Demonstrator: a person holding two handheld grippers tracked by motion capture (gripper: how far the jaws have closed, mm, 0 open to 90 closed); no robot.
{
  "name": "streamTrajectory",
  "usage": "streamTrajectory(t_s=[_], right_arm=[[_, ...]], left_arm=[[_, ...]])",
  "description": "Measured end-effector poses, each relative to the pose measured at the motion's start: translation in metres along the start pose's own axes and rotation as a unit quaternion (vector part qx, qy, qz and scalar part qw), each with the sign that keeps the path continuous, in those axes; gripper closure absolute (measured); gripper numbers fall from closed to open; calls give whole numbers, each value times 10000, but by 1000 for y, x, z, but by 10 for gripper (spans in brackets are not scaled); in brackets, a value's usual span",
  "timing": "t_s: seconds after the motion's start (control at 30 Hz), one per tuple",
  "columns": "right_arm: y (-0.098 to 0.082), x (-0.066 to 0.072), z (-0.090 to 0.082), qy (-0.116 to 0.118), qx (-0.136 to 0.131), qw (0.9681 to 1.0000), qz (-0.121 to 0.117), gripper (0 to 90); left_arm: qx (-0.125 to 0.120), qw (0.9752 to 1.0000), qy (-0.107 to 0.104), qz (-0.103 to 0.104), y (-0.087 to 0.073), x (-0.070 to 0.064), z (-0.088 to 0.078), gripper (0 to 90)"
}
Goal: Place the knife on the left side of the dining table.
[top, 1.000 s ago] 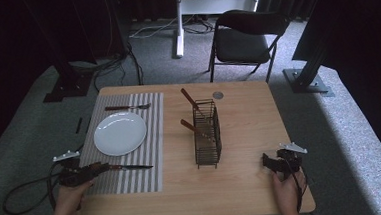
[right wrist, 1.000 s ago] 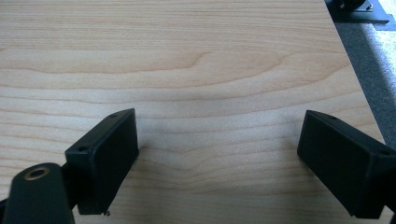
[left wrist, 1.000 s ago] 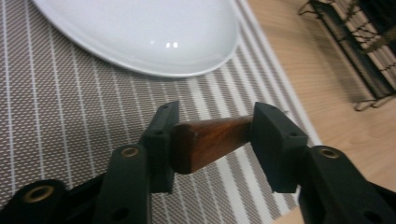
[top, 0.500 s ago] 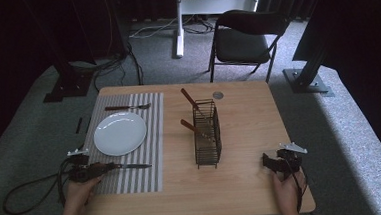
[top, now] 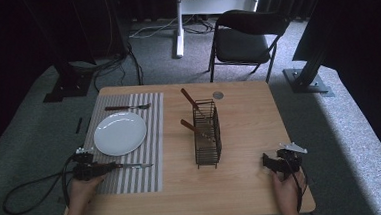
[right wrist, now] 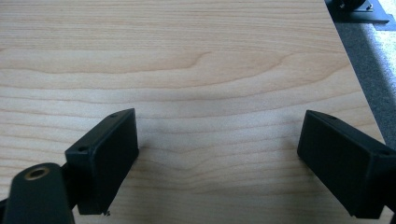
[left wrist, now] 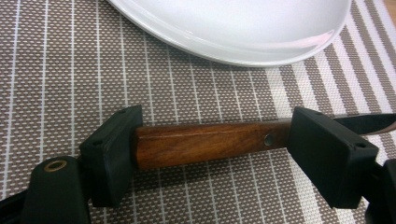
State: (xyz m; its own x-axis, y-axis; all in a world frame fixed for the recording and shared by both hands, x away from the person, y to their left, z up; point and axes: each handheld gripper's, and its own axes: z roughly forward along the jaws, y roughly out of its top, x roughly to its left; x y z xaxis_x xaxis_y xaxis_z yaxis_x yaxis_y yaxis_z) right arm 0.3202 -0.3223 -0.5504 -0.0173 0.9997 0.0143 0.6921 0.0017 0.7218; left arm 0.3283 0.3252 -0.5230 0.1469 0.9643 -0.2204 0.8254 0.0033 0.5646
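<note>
High view first: the left gripper point(top: 113, 166) sits low on the striped placemat point(top: 153, 140), a knife point(top: 132, 165) reaching out ahead of its jaws, the white plate point(top: 120, 133) just beyond them. A fork point(top: 127, 107) lies past the plate, and a wire caddy point(top: 206, 134) with wooden-handled pieces stands off to the side. The right gripper point(top: 265, 162) rests on bare table point(top: 249, 114).

Left gripper view: jaws spread, the knife's wooden handle point(left wrist: 201, 143) lying lengthwise between them, its butt touching one pad and the other pad covering its blade end. Risk here, I'd say: that is an end-to-end hold, so if the jaws close the knife could pivot or skid on the mat, or swing into the plate rim point(left wrist: 243, 53) just beyond the jaws.

Right gripper view: jaws wide apart, nothing between them but wood grain.
</note>
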Motion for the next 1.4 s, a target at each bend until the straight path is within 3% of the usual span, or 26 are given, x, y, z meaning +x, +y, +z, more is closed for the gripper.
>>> streamTrajectory(t_s=[0.03, 0.07, 0.1, 0.23, 0.3, 0.4, 0.57, 0.63, 0.8, 0.83, 0.97, 1.17, 1.23, 1.4], right_arm=[[0, 0, 0, 0, 0, 10000, 0, 116], [0, 0, 0, 0, 0, 10000, 0, 117], [0, 0, 0, 0, 1, 10000, 0, 117], [0, 0, 0, 0, 1, 10000, 1, 117], [0, 0, 0, 0, 0, 10000, 1, 117], [0, 0, 0, 0, 0, 10000, 0, 117], [0, 0, 0, 0, 0, 10000, 0, 117], [0, 0, 0, 0, 0, 10000, -1, 117], [0, 0, 0, 0, 1, 10000, 1, 116], [0, 0, 0, 0, 0, 10000, -1, 117], [0, 0, 0, 0, 0, 10000, 0, 116], [0, 0, 0, 0, 0, 10000, 0, 117], [0, 0, 0, 0, 0, 10000, 0, 117], [0, 0, 0, 0, 0, 10000, 2, 117]], left_arm=[[16, 9999, 137, 33, 0, -1, 0, 193], [39, 9991, 410, 130, 1, -3, 1, 193], [69, 9987, 488, 159, 1, -4, 2, 194], [-56, 9988, 479, 56, 1, -2, 1, 191], [-117, 9993, 369, 3, 0, -1, -1, 191], [-163, 9995, 271, 40, -5, -1, -3, 191], [-308, 9989, 346, 123, -14, -4, -9, 169], [-337, 9985, 389, 184, -18, -5, -12, 109], [-522, 9979, 342, 190, -29, -8, -20, 67], [-521, 9980, 304, 190, -31, -9, -21, 13], [-634, 9969, 353, 314, -41, -14, -23, 4], [-989, 9908, 644, 658, -57, -18, -26, 4], [-1116, 9884, 781, 675, -61, -16, -27, 4], [-1170, 9858, 1075, 552, -68, -9, -28, 5]])
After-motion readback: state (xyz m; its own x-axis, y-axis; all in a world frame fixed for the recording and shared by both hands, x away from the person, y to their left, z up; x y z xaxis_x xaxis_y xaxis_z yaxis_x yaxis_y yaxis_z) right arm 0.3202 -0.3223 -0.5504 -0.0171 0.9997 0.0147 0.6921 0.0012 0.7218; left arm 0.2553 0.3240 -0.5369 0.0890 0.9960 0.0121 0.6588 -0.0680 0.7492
